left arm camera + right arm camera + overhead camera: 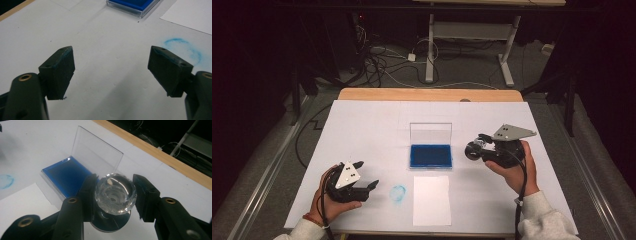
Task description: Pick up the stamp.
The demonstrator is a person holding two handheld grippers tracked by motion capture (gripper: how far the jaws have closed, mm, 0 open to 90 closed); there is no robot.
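Stamp (pixel 113 195) base half behind tool pads (pixel 147 197) (face unseen)

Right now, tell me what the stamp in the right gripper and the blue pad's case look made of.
Stamp: probably clear acrylic or glass, faceted and glossy; you see through its handle, and its dark base looks shiny. The right gripper clamps it.
Ink pad case: thin clear plastic, most likely; the upright lid is see-through. The blue pad looks matte, perhaps felt.

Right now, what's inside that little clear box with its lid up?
The clear box holds a blue ink pad that fills its tray; the lid stands upright behind it. Whatever lies beneath the pad is covered. The stamp in the right gripper is outside it.
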